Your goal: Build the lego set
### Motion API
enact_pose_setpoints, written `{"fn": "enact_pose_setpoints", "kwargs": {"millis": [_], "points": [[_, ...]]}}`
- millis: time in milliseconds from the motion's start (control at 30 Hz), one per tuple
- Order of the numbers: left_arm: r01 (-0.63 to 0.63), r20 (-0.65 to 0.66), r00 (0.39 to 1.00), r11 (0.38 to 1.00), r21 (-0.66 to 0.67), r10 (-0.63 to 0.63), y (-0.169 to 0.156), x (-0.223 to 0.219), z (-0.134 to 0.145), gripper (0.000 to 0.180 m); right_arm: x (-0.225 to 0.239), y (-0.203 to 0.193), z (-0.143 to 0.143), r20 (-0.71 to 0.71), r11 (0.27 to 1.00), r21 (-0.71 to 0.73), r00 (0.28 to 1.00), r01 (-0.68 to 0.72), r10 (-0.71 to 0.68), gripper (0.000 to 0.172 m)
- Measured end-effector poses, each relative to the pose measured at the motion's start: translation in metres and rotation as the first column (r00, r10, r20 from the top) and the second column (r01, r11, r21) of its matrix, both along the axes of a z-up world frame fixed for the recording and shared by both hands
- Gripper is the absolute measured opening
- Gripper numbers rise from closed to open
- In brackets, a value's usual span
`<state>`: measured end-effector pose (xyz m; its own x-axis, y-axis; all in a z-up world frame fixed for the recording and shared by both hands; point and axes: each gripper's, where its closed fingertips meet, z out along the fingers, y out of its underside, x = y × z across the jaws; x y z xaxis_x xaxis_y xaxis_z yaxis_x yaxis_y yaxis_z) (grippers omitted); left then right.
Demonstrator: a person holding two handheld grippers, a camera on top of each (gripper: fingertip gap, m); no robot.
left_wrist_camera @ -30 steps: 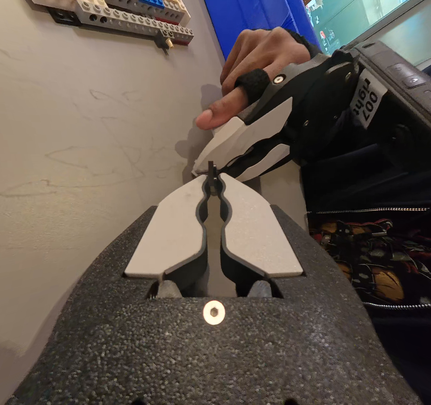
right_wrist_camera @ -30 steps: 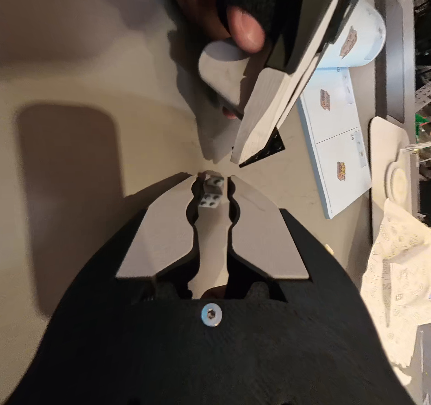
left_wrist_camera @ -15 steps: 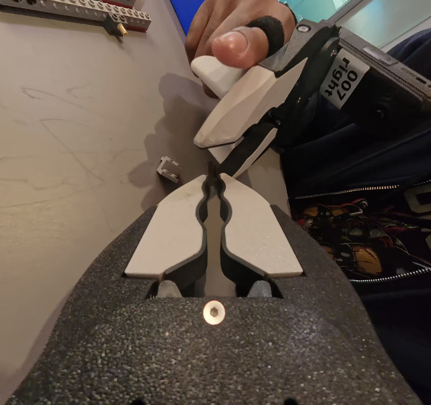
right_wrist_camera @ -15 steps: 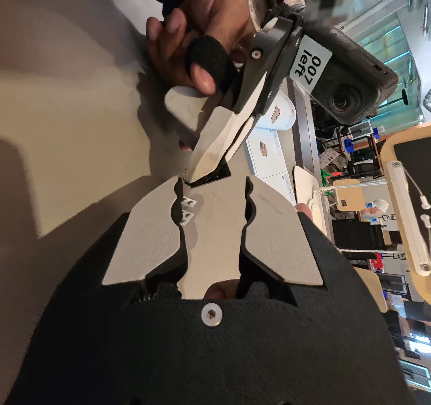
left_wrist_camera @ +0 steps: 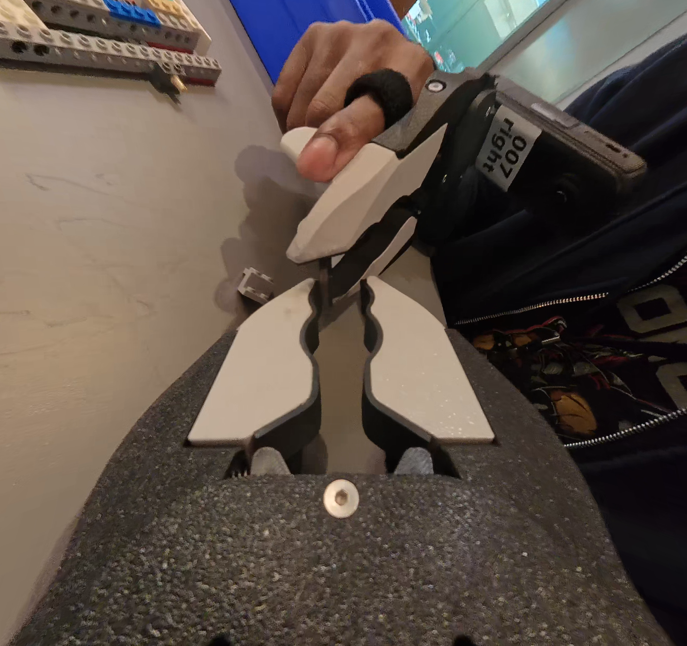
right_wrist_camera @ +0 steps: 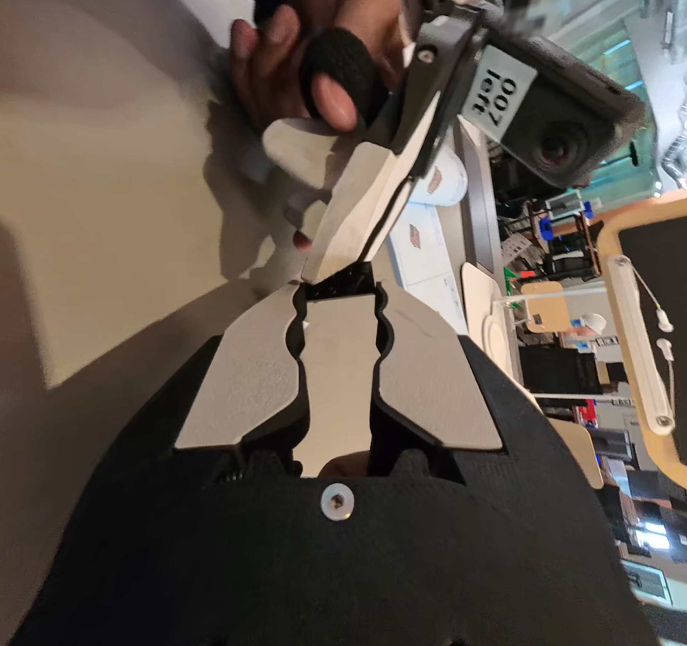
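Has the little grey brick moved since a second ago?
Yes: the grey brick went out of the jaws of the right gripper, down onto the table, beside the left gripper.

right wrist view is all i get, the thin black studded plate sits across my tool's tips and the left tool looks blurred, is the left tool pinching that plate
observer: No. The left wrist view shows the left tool with its fingers apart. The thin black studded plate stands edge-on near one finger, with a clear gap to the other.
operator: anything on the table near it
observer: A small light grey plastic brick lies on the beige table, just outside that same finger and untouched.
operator: and further out
observer: A long build of grey studded beams with blue bricks lies farther off on the table.
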<state>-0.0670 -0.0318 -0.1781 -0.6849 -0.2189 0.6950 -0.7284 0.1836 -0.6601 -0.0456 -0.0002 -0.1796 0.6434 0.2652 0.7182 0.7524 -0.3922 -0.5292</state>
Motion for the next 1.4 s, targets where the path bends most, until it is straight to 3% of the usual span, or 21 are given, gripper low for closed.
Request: {"fn": "enact_pose_setpoints", "kwargs": {"millis": [300,500,767,867,1000,1167,1267,1400], "points": [[-0.227,-0.028,0.974,0.949,-0.221,0.227,0.018,0.043,0.029,0.02,0.045,0.009,0.028,-0.098,0.921,0.176,0.937,0.348,-0.335,0.035],[-0.286,-0.004,0.956,0.93,-0.231,0.293,0.02,0.054,0.031,0.01,0.05,0.008,0.033,-0.236,0.873,0.181,0.881,0.454,-0.409,0.035],[-0.3,0.022,0.949,0.92,-0.251,0.315,0.017,0.058,0.035,0.005,0.054,0.005,0.034,-0.288,0.866,0.17,0.865,0.469,-0.412,0.035],[-0.35,0.022,0.929,0.897,-0.269,0.369,0.024,0.065,0.039,0.005,0.051,-0.003,0.035,-0.367,0.903,0.114,0.862,0.414,-0.349,0.035],[-0.42,-0.023,0.903,0.87,-0.256,0.429,0.039,0.073,0.036,0.005,0.032,-0.018,0.013,-0.531,0.957,-0.105,0.799,0.269,-0.283,0.036],[-0.48,-0.103,0.876,0.832,-0.278,0.471,0.046,0.079,0.035,0.005,0.004,-0.026,-0.03,-0.602,0.946,-0.306,0.748,0.11,-0.281,0.041],[-0.519,-0.135,0.854,0.805,-0.287,0.502,0.045,0.079,0.034,0.005,0.007,-0.024,-0.049,-0.549,0.915,-0.375,0.76,0.146,-0.347,0.04],[-0.588,-0.158,0.807,0.753,-0.295,0.569,0.036,0.068,0.034,0.004,0.007,-0.016,-0.05,-0.54,0.908,-0.383,0.756,0.171,-0.37,0.017]]}}
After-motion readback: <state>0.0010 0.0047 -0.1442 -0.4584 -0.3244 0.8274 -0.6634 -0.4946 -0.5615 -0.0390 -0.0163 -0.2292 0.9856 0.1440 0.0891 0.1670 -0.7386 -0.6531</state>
